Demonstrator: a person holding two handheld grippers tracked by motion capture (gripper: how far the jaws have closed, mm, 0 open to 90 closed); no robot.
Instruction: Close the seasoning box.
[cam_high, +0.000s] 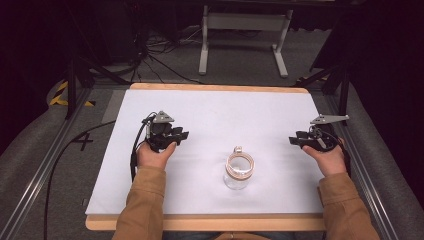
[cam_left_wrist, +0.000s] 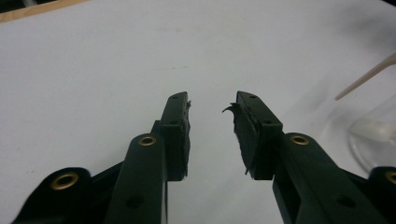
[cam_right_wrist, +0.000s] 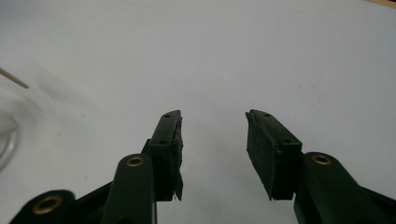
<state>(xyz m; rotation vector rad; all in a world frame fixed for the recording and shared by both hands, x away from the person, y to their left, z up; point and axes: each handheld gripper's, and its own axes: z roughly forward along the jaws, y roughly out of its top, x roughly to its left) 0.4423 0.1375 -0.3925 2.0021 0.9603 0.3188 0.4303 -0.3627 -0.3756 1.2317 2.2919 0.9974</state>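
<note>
A white sheet (cam_high: 210, 120) covers the wooden table (cam_high: 210, 221). A clear glass jar (cam_high: 239, 170) with a pale wooden lid ring stands upright on the sheet, toward the near edge and a little right of centre, between the two hands and apart from both.

The left gripper (cam_high: 181, 134) rests on the sheet left of the jar, held by the left hand (cam_high: 152, 154); its jaws point right, toward the middle. In the left gripper view the gripper (cam_left_wrist: 212, 106) has its jaws parted with nothing between them, and the jar's glass edge (cam_left_wrist: 373, 135) shows at the right.

The right gripper (cam_high: 293, 140) sits near the sheet's right edge in the right hand (cam_high: 330, 159), jaws pointing left. In the right gripper view the gripper (cam_right_wrist: 212, 116) stands spread and empty over bare sheet
</note>
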